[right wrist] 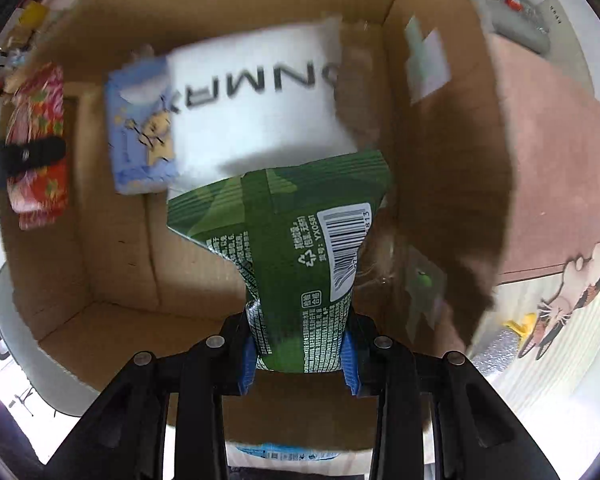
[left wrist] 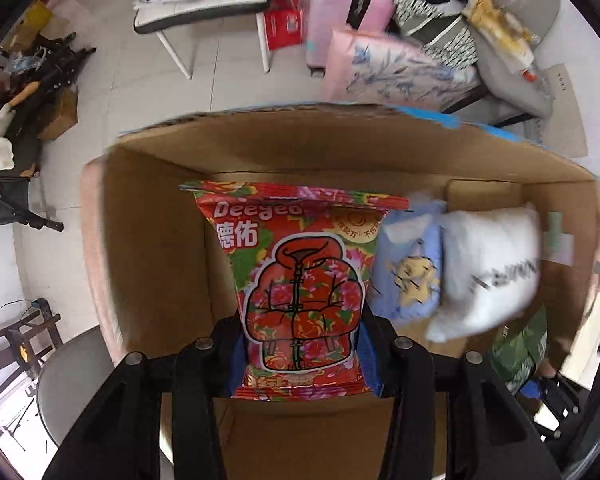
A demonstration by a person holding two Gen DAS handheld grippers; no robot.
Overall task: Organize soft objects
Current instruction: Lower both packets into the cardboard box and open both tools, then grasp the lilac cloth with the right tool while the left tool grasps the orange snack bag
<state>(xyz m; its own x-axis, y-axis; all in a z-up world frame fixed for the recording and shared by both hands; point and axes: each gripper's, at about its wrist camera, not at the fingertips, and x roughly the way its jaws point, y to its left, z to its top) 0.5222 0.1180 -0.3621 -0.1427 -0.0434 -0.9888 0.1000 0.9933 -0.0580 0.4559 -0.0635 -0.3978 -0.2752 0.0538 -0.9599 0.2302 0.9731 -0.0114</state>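
My left gripper (left wrist: pixel 302 354) is shut on a red floral tissue pack (left wrist: pixel 300 280), which hangs over the left side of an open cardboard box (left wrist: pixel 260 148). The same red pack (right wrist: pixel 40 140) shows at the left edge of the right wrist view, with the left gripper's black fingers (right wrist: pixel 24 156) across it. My right gripper (right wrist: pixel 300 356) is shut on a green tissue pack (right wrist: pixel 296 256) held over the box (right wrist: pixel 120 240). On the box floor lie a white pack with dark lettering (left wrist: pixel 488 272) (right wrist: pixel 260 108) and a light blue pack with a star figure (left wrist: pixel 412 268) (right wrist: pixel 144 132), side by side.
The box stands on a pink mat (right wrist: pixel 548 152). Beyond it on the tiled floor (left wrist: pixel 140 92) are a pink suitcase (left wrist: pixel 340 8), a floral pillow (left wrist: pixel 396 68), a grey seat with clutter (left wrist: pixel 512 40), a white table's legs (left wrist: pixel 176 52) and dark gear at the left (left wrist: pixel 40 80).
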